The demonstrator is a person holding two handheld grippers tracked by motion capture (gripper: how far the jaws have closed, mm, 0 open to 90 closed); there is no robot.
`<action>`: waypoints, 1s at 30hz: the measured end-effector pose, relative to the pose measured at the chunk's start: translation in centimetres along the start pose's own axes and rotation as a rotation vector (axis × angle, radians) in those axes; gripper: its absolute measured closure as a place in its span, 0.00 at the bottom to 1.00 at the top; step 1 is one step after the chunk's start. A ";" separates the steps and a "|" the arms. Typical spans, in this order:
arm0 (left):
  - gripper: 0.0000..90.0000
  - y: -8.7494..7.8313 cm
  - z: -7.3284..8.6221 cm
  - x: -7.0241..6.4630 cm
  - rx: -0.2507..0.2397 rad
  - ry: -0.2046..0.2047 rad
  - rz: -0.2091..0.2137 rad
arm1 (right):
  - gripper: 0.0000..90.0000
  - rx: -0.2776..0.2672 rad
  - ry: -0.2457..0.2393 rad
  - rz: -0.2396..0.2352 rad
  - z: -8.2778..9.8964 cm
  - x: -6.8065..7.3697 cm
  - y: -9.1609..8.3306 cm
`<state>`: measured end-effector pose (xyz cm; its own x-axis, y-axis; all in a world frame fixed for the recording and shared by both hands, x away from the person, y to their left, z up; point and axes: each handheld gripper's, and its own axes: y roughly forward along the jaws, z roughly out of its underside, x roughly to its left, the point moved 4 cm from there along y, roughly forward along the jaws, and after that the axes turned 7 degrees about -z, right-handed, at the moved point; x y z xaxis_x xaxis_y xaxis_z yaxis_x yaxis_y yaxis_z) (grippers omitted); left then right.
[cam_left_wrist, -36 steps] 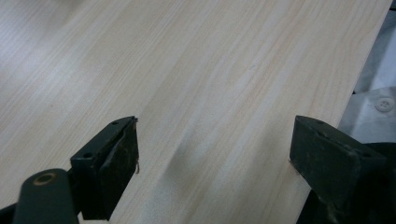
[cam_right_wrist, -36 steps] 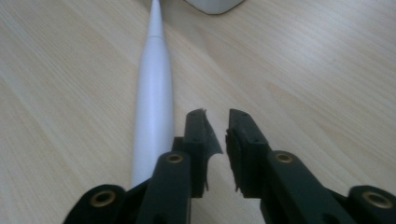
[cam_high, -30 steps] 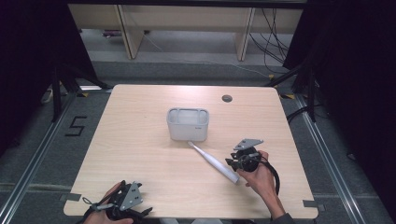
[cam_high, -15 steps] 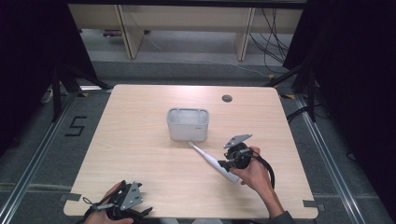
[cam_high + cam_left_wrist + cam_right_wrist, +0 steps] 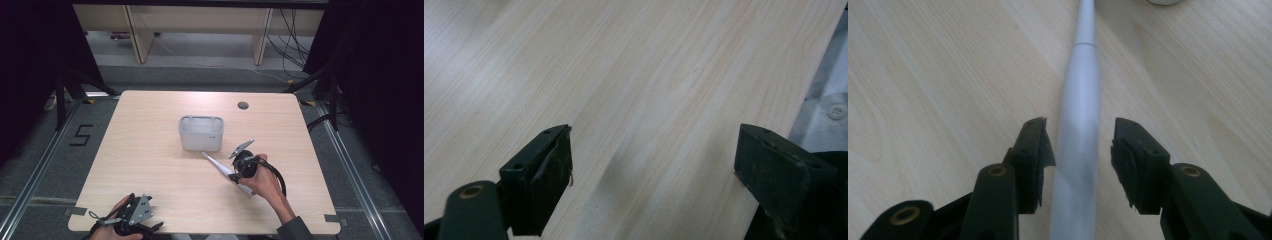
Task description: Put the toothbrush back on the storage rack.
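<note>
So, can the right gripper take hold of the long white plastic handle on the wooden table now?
Probably yes: the right gripper has just been opening, its jaws stand either side of the long white plastic handle, with a small gap and nothing between.

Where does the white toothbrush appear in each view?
High view: the white toothbrush lies slantwise right of centre, by the right gripper, below the grey basket.
Left gripper view: not in it.
Right gripper view: toothbrush runs up between the open jaws.
Shared landmark: the wooden table.
</note>
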<state>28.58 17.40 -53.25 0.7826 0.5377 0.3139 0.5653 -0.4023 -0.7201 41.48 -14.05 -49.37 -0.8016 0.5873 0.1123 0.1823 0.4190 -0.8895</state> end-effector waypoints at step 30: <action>0.17 0.0 0.0 0.0 -0.001 0.002 -0.001 | 0.71 0.240 -0.020 -0.014 -2.5 -0.6 3.3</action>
<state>28.58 17.43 -53.22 0.7827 0.5366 0.3153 0.5659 -0.4026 -0.7195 44.01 -11.27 -51.24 -0.8147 0.5676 0.1189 0.0321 0.2490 -0.9680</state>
